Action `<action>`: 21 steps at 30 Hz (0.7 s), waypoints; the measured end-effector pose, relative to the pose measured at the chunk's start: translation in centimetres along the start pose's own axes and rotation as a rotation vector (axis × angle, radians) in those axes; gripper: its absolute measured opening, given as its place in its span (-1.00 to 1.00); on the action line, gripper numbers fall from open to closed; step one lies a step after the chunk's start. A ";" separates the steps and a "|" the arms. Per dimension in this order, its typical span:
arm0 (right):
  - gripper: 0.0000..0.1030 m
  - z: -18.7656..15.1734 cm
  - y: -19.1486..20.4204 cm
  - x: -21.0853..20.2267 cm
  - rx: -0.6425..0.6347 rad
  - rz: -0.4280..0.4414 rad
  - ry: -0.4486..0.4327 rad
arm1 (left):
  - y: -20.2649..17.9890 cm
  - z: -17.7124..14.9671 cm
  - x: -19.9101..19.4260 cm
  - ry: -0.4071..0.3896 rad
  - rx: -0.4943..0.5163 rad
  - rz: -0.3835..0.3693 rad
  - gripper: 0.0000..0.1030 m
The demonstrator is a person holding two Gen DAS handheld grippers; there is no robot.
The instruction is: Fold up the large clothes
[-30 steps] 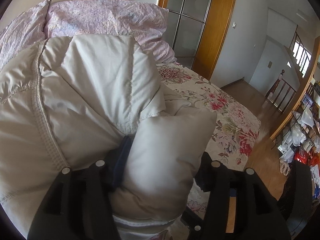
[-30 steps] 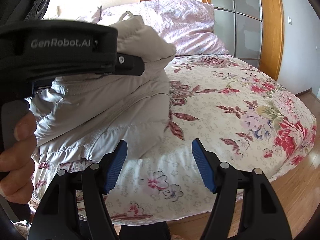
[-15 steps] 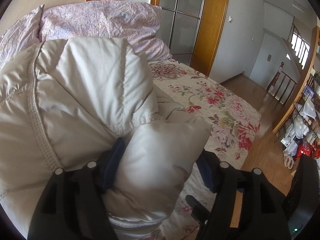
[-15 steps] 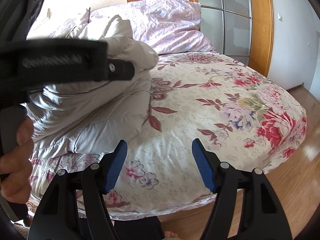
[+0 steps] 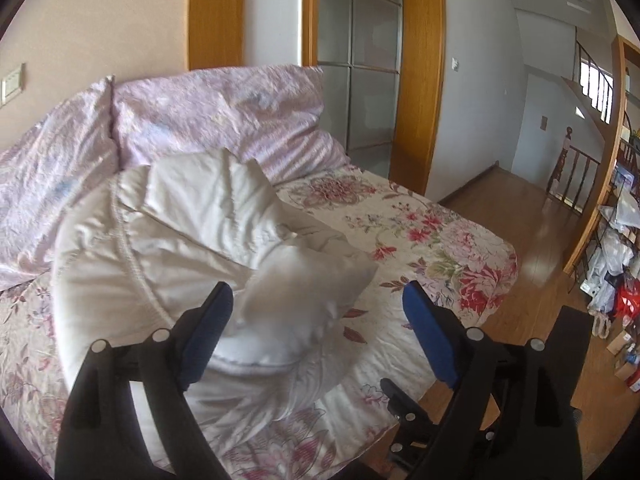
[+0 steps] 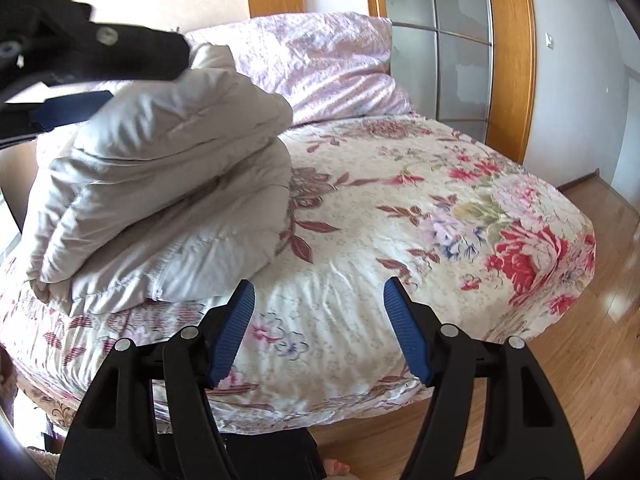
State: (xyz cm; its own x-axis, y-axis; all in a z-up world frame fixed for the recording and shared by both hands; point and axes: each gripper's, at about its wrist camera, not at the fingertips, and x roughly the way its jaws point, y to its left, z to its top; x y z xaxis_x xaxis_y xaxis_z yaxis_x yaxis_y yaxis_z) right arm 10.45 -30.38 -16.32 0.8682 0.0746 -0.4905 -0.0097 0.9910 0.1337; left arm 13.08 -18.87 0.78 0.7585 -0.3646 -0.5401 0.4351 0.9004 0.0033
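Note:
A cream puffy down jacket [image 5: 192,248] lies folded in a thick bundle on the floral bed [image 5: 420,240]. It also shows in the right wrist view [image 6: 168,184] at the left. My left gripper [image 5: 316,340] is open, its blue pads apart, just above and in front of the bundle and holding nothing. In the right wrist view it [image 6: 72,92] hangs over the top of the jacket. My right gripper [image 6: 320,328] is open and empty above the bed's near edge, to the right of the jacket.
Pink pillows [image 5: 224,120] lean against the headboard behind the jacket. A glass door with a wooden frame [image 5: 360,60] stands beyond the bed. Wooden floor [image 5: 520,216] and cluttered shelves [image 5: 616,264] lie to the right.
My left gripper has opened, let go of the jacket and pulled back and up. The jacket has settled on the bed. The right gripper has stayed open.

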 end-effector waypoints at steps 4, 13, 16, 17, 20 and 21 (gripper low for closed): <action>0.34 1.0 1.0 -1.3 -0.030 0.023 -0.047 | 3.5 0.7 -2.9 -0.043 -0.051 0.070 0.73; 0.38 4.0 4.2 -3.2 -0.112 0.110 -0.136 | 12.7 1.2 -4.5 -0.048 -0.190 0.243 0.74; 0.38 4.2 5.1 -2.8 -0.116 0.126 -0.130 | 14.2 1.1 -3.2 -0.015 -0.189 0.256 0.75; 0.38 4.2 5.2 -2.7 -0.117 0.127 -0.126 | 14.7 0.9 -2.4 0.000 -0.188 0.263 0.75; 0.38 4.2 5.7 -2.4 -0.122 0.127 -0.115 | 16.3 -0.1 1.5 0.111 -0.205 0.235 0.74; 0.38 4.3 5.9 -2.5 -0.126 0.126 -0.115 | 16.6 -0.5 2.8 0.130 -0.213 0.224 0.74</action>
State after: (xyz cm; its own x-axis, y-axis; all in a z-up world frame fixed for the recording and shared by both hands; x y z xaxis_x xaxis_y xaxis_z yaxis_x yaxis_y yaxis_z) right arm 10.32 -25.25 -10.61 0.9072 0.1929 -0.3738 -0.1774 0.9812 0.0757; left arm 22.14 -4.77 -1.11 0.7498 -0.1313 -0.6485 0.1433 0.9891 -0.0346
